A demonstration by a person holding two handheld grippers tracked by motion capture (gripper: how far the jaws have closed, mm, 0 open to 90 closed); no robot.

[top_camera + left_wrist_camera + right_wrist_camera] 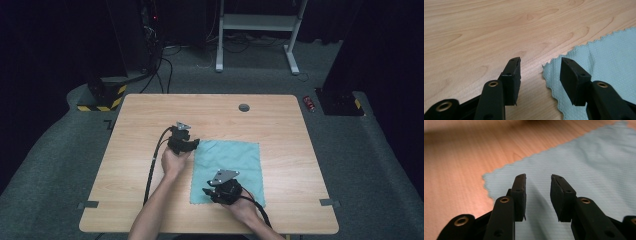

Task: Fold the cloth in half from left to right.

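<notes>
A teal cloth [227,170] is spread at the table's [150,115] centre. Left gripper [540,67] and right gripper [538,185] jaws are parted, nothing gripped.

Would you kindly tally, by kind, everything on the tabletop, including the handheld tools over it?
Cloths: 1, the light blue cloth
Handheld tools: 2, the left tool and the right tool
Round grey table inserts: 1, the insert
Total: 4
</notes>
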